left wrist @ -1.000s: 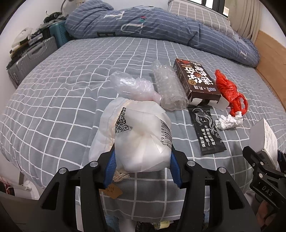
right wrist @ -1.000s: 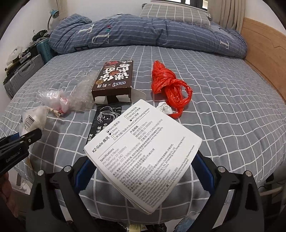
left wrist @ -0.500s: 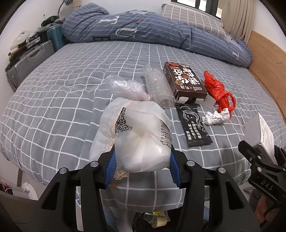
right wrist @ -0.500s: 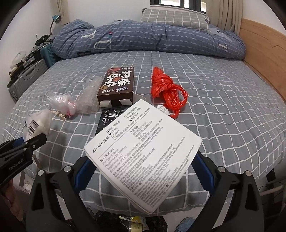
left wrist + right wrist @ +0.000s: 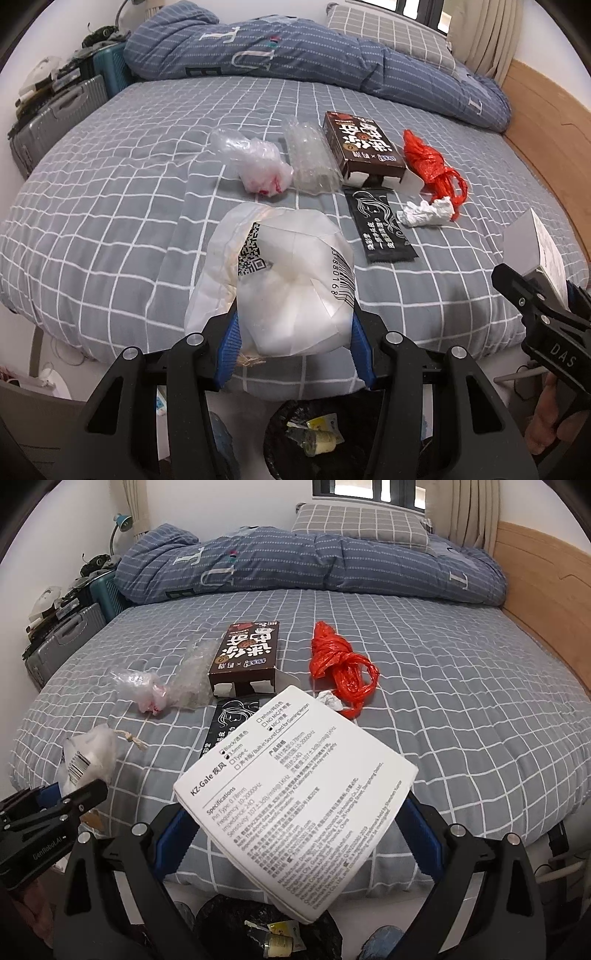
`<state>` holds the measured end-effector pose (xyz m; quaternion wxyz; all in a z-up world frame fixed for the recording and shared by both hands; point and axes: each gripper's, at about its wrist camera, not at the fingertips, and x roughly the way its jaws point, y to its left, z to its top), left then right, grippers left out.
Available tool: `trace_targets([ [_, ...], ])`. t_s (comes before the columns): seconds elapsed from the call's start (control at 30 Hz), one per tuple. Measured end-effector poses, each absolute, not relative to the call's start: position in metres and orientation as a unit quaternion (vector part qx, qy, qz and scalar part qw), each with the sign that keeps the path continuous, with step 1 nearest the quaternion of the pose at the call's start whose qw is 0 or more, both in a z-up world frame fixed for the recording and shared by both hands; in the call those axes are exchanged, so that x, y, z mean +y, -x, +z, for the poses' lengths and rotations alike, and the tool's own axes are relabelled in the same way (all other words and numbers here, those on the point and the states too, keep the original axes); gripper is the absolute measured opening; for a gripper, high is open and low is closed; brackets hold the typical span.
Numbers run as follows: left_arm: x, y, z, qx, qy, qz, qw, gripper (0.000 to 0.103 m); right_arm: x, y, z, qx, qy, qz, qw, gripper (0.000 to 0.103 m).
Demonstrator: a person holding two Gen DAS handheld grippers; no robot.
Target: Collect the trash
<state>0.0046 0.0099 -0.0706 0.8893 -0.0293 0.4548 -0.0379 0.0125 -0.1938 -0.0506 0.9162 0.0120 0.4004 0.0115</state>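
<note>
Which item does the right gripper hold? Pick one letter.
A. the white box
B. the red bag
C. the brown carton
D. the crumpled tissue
A: in the right wrist view the white box sits clamped between the blue pads of the right gripper, while the red bag, brown carton and crumpled tissue all lie on the bed.

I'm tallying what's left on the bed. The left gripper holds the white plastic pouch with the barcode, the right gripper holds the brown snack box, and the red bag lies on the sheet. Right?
Not quite. The right gripper holds the white printed box, not the brown snack box, which lies on the bed, as the right wrist view shows. The left gripper does hold the white plastic pouch, and the red bag lies on the sheet.
</note>
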Motion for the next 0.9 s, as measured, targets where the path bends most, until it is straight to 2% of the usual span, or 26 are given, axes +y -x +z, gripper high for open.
trace_targets([
  [0.9, 0.007, 0.049, -0.081, 0.471, 0.021, -0.043, 0.881, 0.050, -0.183, 0.044, -0.059, 0.415, -0.002, 0.023, 0.910, 0.092],
])
